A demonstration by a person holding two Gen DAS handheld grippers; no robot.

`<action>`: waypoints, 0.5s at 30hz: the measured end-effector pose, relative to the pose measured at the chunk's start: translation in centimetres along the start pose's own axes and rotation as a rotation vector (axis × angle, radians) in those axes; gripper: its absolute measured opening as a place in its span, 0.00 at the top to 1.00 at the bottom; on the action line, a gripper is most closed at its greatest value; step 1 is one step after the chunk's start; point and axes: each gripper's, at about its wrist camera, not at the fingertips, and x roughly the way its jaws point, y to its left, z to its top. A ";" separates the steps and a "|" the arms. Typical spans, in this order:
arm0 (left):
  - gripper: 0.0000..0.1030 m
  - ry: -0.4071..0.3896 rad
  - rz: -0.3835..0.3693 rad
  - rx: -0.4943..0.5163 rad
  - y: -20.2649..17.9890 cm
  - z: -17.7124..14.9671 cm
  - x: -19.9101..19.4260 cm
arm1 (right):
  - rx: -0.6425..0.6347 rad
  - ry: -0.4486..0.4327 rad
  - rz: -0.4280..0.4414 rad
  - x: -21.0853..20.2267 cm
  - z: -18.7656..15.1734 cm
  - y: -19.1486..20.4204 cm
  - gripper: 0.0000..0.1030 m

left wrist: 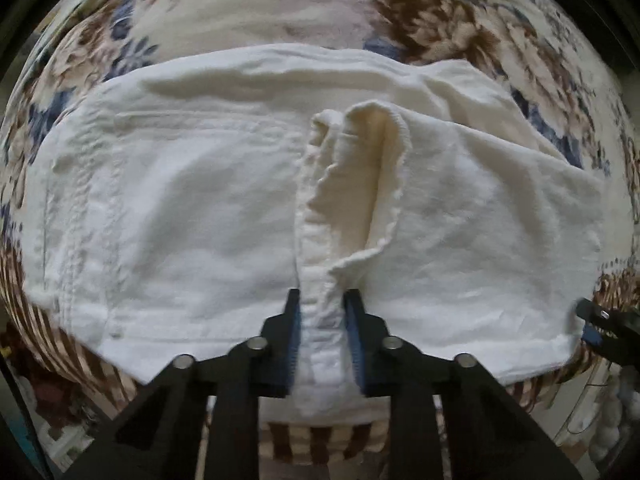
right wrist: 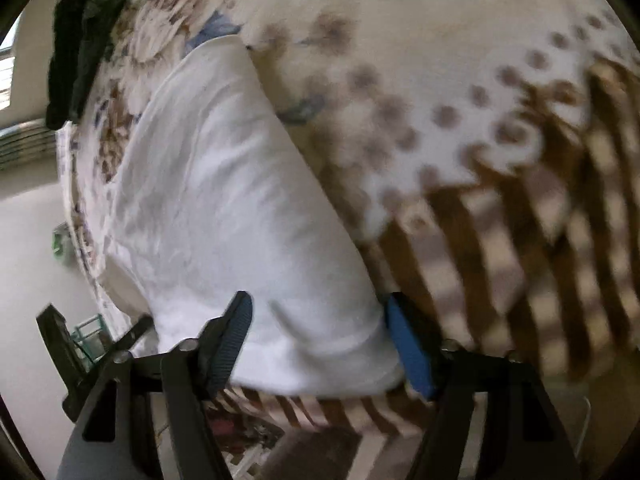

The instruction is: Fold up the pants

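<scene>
White pants (left wrist: 180, 200) lie spread across a floral bedspread (left wrist: 240, 8), with a raised fold of cloth running down their middle. My left gripper (left wrist: 320, 304) points straight down at the near edge and is shut on that ridge of fabric, its blue pads pinching it from both sides. In the right wrist view the pants (right wrist: 224, 184) stretch away from me. My right gripper (right wrist: 319, 298) straddles their near hem with its jaws apart; the cloth lies flat between them, not bunched. The right gripper's tip (left wrist: 588, 312) also shows at the pants' right corner.
Dark green garments (right wrist: 84, 40) lie at the far end of the bed. The bedspread's brown striped border (right wrist: 520, 240) hangs over the near edge. Pale floor (right wrist: 28, 260) and a teal rack (right wrist: 88, 340) lie beyond the bed's left side.
</scene>
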 end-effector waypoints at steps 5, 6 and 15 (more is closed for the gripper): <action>0.88 0.010 0.014 -0.021 0.3 -1.7 -0.5 | -0.128 -0.029 -0.063 -0.8 0.0 2.8 0.78; 0.86 0.026 0.019 -0.029 0.5 -1.8 0.2 | -0.136 -0.031 -0.070 -1.0 0.0 3.2 0.78; 0.55 0.005 -0.148 -0.190 2.4 2.4 -3.6 | -0.164 0.034 -0.162 -2.4 1.6 4.7 0.51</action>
